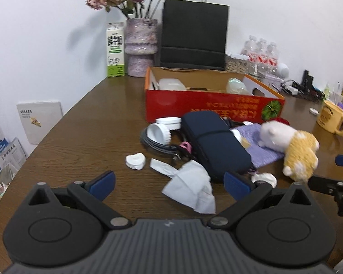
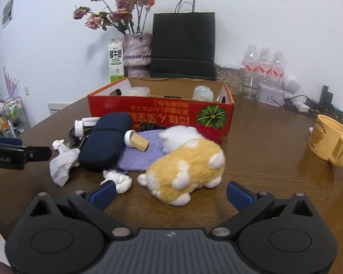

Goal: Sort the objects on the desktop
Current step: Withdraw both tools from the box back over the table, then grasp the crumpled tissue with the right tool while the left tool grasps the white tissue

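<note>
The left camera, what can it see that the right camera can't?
Only the left wrist view shows the small white heart-shaped lid and the open white jar. Only the right wrist view shows the cork-coloured bottle and the pellet jar. Both show the red box, dark blue pouch, plush toy, crumpled tissue and yellow mug.
</note>
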`<state>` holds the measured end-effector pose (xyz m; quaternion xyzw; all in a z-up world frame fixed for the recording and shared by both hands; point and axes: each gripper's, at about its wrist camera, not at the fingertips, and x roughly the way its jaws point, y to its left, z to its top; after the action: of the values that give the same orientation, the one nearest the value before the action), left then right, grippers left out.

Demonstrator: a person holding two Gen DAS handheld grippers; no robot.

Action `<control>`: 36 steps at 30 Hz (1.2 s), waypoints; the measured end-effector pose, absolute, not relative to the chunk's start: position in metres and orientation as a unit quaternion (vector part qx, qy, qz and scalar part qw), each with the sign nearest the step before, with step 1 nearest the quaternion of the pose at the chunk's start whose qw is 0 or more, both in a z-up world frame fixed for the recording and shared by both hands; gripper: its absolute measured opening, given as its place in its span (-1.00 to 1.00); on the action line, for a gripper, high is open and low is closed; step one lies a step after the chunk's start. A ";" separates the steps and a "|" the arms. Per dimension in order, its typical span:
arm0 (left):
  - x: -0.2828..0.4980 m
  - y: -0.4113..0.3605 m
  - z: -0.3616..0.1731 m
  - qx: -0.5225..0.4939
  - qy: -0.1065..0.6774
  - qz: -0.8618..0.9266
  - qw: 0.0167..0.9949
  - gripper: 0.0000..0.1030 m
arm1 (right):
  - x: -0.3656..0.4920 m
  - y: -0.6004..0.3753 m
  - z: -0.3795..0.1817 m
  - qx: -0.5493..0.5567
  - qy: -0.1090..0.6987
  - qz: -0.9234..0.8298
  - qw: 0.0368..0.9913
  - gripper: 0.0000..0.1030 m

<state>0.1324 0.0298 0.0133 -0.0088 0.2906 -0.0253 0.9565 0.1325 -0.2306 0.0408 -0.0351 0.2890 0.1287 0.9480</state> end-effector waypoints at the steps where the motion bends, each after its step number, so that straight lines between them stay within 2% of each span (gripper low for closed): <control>1: 0.131 0.028 0.013 -0.007 0.290 -0.025 0.957 1.00 | 0.131 -0.229 0.040 -0.038 0.289 0.128 0.948 1.00; 13: 0.130 0.026 0.006 -0.002 0.303 -0.020 0.953 1.00 | 0.122 -0.215 0.037 -0.052 0.301 0.140 0.942 0.99; 26: 0.136 0.031 0.000 0.007 0.308 -0.034 0.951 1.00 | 0.135 -0.180 0.029 -0.050 0.335 0.204 0.918 0.18; 31: 0.148 0.028 -0.004 0.012 0.315 -0.046 0.948 0.93 | 0.146 -0.167 0.025 -0.064 0.331 0.203 0.919 0.12; 36: 0.163 0.028 -0.011 0.004 0.330 -0.051 0.943 0.61 | 0.155 -0.156 0.020 -0.083 0.330 0.198 0.919 0.03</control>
<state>0.1628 0.0278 -0.0107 0.0042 0.3302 -0.0508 0.9425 0.1553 -0.1563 0.0196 -0.0829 0.3304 0.1981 0.9191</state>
